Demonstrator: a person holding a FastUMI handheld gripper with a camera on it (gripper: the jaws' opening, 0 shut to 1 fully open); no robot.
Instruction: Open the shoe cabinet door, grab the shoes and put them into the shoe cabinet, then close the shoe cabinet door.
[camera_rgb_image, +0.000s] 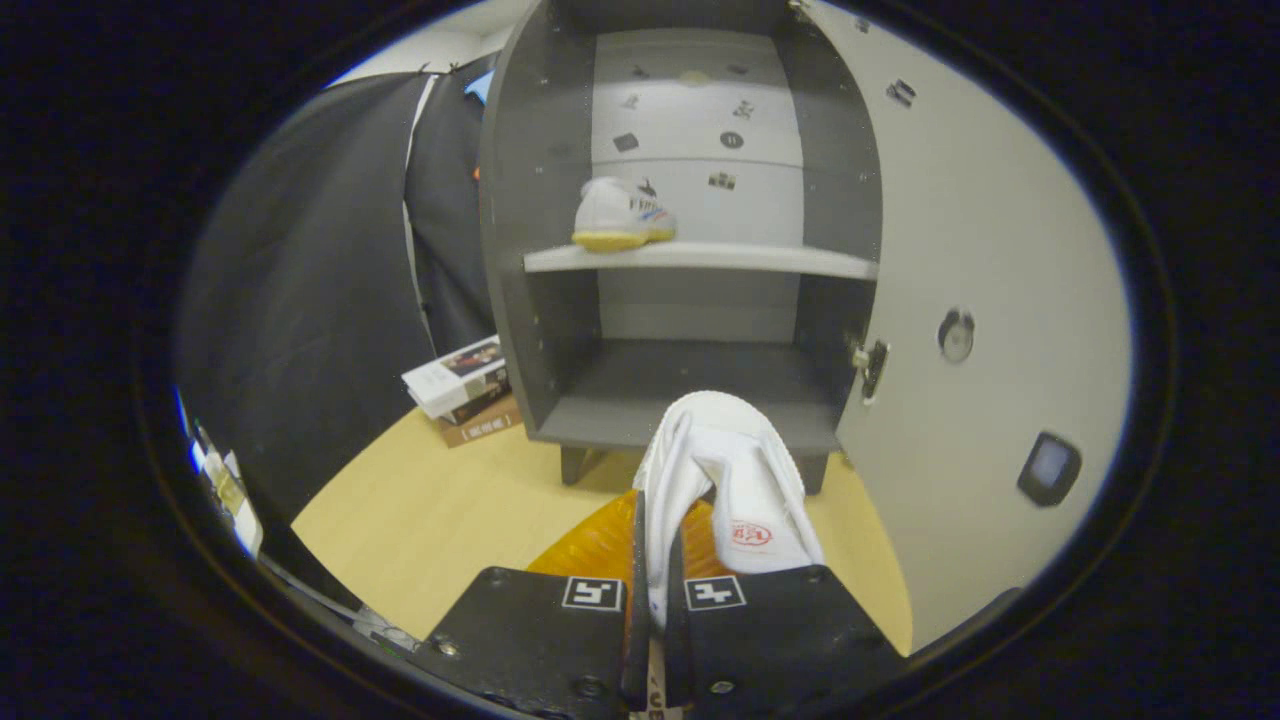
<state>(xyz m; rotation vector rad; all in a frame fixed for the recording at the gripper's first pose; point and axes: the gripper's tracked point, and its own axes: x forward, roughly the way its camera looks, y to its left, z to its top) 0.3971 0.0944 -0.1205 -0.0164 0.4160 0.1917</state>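
Tongs (652, 600) closed on white shoe (735, 480), lower centre | cabinet door (960, 250) open at right | first shoe (622, 215) on upper shelf (700, 258) | left: place second shoe in shoe cabinet (535, 200), close door.

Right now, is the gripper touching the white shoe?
Touching. The gripper view shows the gripper shut on the white shoe's side wall, pinched between both fingers.

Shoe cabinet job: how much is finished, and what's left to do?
Done: the cabinet door hangs open, and one shoe sits on the upper shelf. In hand: the tool is shut on a second white shoe, held just before the bottom compartment. Left: place it inside, then close the door.
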